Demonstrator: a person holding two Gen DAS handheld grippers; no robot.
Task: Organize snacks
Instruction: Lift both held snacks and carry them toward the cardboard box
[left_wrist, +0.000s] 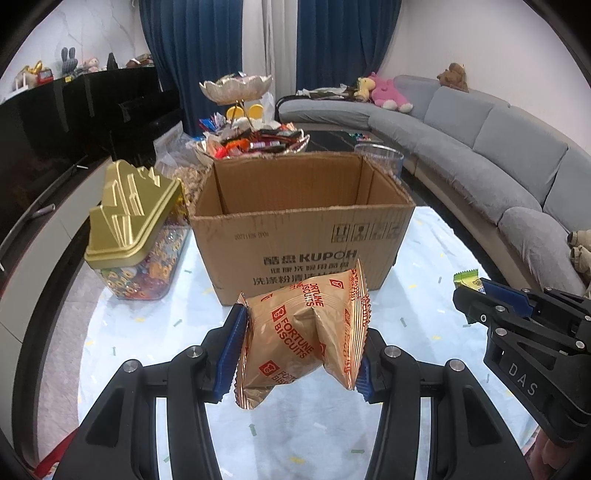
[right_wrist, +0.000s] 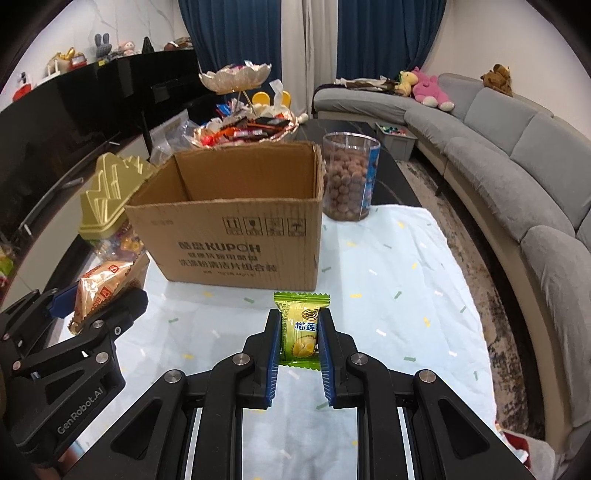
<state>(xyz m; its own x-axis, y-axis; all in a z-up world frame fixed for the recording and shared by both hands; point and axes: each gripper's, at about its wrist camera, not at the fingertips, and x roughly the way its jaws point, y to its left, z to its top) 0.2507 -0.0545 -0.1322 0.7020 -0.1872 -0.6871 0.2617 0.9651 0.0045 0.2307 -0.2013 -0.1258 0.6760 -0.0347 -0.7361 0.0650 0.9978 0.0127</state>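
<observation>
My left gripper (left_wrist: 301, 336) is shut on a gold Fortune Biscuits packet (left_wrist: 303, 332) and holds it above the table, in front of an open, empty-looking cardboard box (left_wrist: 303, 236). My right gripper (right_wrist: 299, 339) is shut on a small green durian snack packet (right_wrist: 300, 328), also in front of the box (right_wrist: 229, 243). In the left wrist view the right gripper (left_wrist: 476, 291) shows at the right with the green packet (left_wrist: 466, 280). In the right wrist view the left gripper (right_wrist: 92, 299) shows at the left with the gold packet (right_wrist: 99, 288).
A clear jar with a gold lid (left_wrist: 133, 229) stands left of the box. A clear tub of brown balls (right_wrist: 351, 177) stands behind its right corner. A tiered dish of sweets (left_wrist: 251, 140) sits behind. The table has a pale blue cloth (right_wrist: 388, 295). A grey sofa (right_wrist: 517, 155) curves at right.
</observation>
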